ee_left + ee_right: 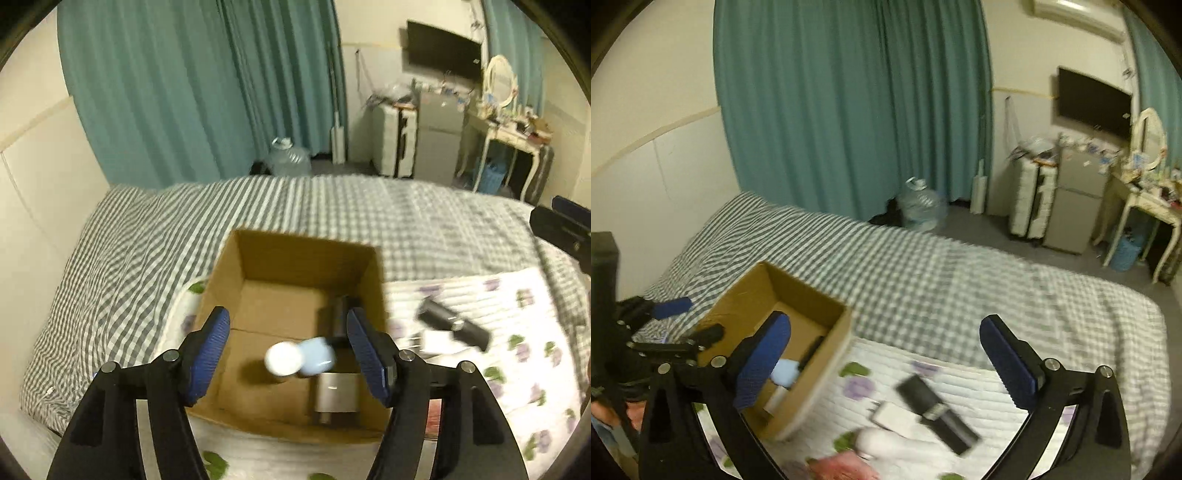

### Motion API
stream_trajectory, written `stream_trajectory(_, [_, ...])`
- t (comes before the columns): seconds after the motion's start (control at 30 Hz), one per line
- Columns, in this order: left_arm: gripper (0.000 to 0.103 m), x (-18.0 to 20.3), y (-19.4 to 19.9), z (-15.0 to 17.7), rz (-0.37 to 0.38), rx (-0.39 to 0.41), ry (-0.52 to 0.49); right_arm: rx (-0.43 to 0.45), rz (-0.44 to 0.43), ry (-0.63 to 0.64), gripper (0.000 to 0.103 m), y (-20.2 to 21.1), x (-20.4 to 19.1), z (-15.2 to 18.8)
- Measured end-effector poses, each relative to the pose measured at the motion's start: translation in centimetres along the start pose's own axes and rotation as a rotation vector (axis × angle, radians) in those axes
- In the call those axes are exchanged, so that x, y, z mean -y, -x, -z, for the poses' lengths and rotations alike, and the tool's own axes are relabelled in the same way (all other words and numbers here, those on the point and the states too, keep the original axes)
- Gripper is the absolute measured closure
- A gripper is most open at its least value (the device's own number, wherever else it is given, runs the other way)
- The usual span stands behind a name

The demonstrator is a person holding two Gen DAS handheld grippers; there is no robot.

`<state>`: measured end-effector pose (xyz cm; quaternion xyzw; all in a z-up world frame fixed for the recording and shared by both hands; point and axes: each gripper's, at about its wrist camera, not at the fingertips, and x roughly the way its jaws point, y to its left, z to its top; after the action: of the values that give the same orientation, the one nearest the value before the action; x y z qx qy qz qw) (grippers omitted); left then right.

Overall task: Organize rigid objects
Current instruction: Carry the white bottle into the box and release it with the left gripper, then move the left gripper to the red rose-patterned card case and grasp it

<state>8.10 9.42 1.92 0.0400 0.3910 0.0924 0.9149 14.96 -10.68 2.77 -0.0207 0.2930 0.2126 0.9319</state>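
An open cardboard box (306, 251) stands on the bed. In the left wrist view my left gripper (288, 349) is open right above it. A pale blue bottle with a white cap (301, 356) is blurred between the fingers, inside the box opening. A silver and black cylinder (336, 391) lies in the box. A black oblong device (452, 328) lies on the floral mat right of the box. In the right wrist view my right gripper (886, 354) is open above that device (938, 413) and a white charger (894, 415). The box (827, 369) is to its left.
The bed has a grey checked cover (332, 203) and a white floral quilted mat (960, 384). A white roll-shaped thing (886, 445) lies at the mat's near edge. Teal curtains, a water jug (290, 157), a suitcase, a small fridge and a dressing table stand beyond the bed.
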Motion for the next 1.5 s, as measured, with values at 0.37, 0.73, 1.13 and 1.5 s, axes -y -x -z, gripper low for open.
stream_trajectory(0.37, [0.032, 10.0, 2.4, 1.2, 0.09, 0.005, -0.039, 0.016, 0.114, -0.03, 0.0, 7.0, 6.1, 3.3])
stream_trajectory(0.73, [0.032, 15.3, -4.0, 7.1, 0.047, -0.135, -0.06, -0.12, 0.021, 0.064, 0.0, 0.8, 8.5, 9.6])
stream_trajectory(1.13, [0.032, 15.0, -9.0, 12.6, 0.11, -0.332, -0.088, -0.256, -0.026, 0.01, 0.0, -5.8, 10.3, 14.0])
stream_trajectory(1.5, [0.031, 14.6, -8.7, 12.5, 0.182, -0.425, -0.103, -0.273, -0.003, 0.01, 0.0, -6.1, 10.2, 14.3])
